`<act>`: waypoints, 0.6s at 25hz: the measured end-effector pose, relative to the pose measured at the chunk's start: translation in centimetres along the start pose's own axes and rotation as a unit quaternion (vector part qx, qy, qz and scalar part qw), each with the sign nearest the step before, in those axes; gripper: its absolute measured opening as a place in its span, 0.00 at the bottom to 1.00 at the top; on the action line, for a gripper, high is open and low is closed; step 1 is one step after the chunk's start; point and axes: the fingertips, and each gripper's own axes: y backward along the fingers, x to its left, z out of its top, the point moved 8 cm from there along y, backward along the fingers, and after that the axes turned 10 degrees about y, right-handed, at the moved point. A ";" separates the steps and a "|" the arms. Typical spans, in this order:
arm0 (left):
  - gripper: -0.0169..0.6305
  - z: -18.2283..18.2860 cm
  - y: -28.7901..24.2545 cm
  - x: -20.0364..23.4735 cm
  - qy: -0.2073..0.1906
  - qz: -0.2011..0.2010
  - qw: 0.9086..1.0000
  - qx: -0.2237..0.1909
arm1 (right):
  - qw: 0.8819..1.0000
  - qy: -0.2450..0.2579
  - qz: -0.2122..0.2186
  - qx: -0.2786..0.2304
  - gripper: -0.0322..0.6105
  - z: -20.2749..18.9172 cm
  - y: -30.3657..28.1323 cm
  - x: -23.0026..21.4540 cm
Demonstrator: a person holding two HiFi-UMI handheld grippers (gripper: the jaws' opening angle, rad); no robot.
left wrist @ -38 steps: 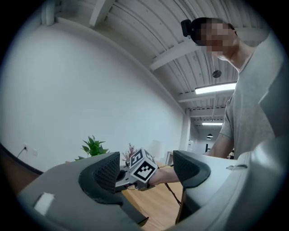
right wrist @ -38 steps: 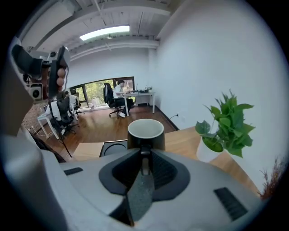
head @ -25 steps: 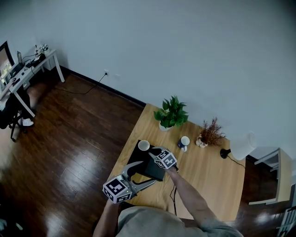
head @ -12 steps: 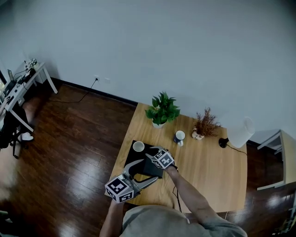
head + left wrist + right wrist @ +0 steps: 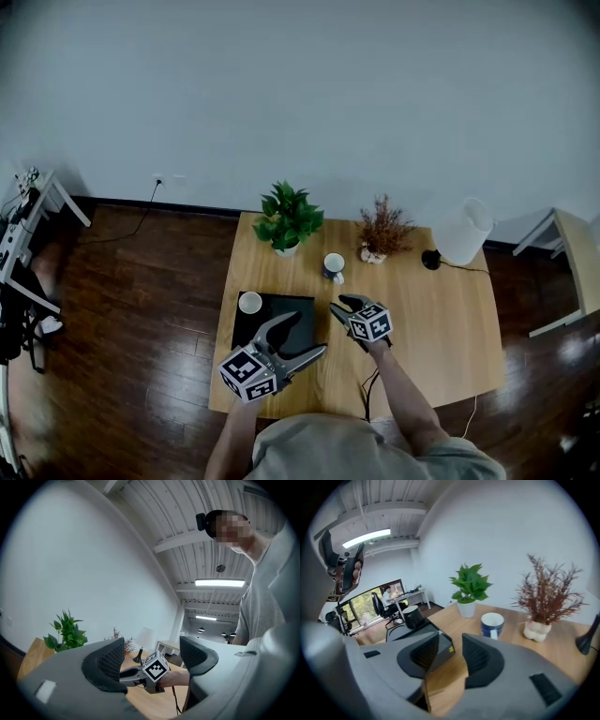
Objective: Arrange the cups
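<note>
Closest to the person, the left gripper (image 5: 309, 333) hangs level over the near edge of the wooden table (image 5: 431, 319), its jaws spread wide with nothing between them. Just beyond it, the right gripper (image 5: 343, 304) tilts downward beside the right edge of the black mat (image 5: 281, 314). Its jaws are opening and empty; only wood and the mat's corner show through the gap. A dark cup (image 5: 249, 302) stands on the mat's far left corner. The blue mug (image 5: 334, 265) sits off the mat on bare wood, between the potted green plant (image 5: 286, 217) and the dried sprigs (image 5: 381, 228).

One cup looks placed, so the mug seems next. The right gripper must reach forward, open wider and close around the mug's body or handle.
</note>
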 end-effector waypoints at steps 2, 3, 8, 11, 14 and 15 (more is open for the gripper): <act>0.57 0.2 -1.8 0.2 -0.001 -0.011 1.000 0.007 | 0.999 -0.012 -0.034 -0.004 0.37 -0.2 1.0 -2.2; 0.57 0.3 -2.6 0.1 -0.001 -0.017 1.000 0.010 | 0.999 -0.017 -0.045 -0.004 0.39 -0.3 1.2 -3.1; 0.57 0.0 -5.4 -0.5 -0.001 -0.037 0.999 0.030 | 0.997 -0.019 -0.062 0.029 0.41 -1.1 -0.1 -6.4; 0.57 -0.3 -6.2 -0.9 0.001 -0.037 0.998 0.041 | 0.995 0.006 -0.063 0.072 0.40 -1.6 -2.5 -7.7; 0.57 -0.8 -6.3 -0.9 0.004 -0.028 0.998 0.048 | 0.990 0.031 -0.067 0.120 0.38 -2.2 -5.3 -8.6; 0.57 -0.9 -6.3 -0.9 0.005 -0.025 0.998 0.050 | 0.988 0.035 -0.070 0.134 0.34 -2.3 -6.1 -8.8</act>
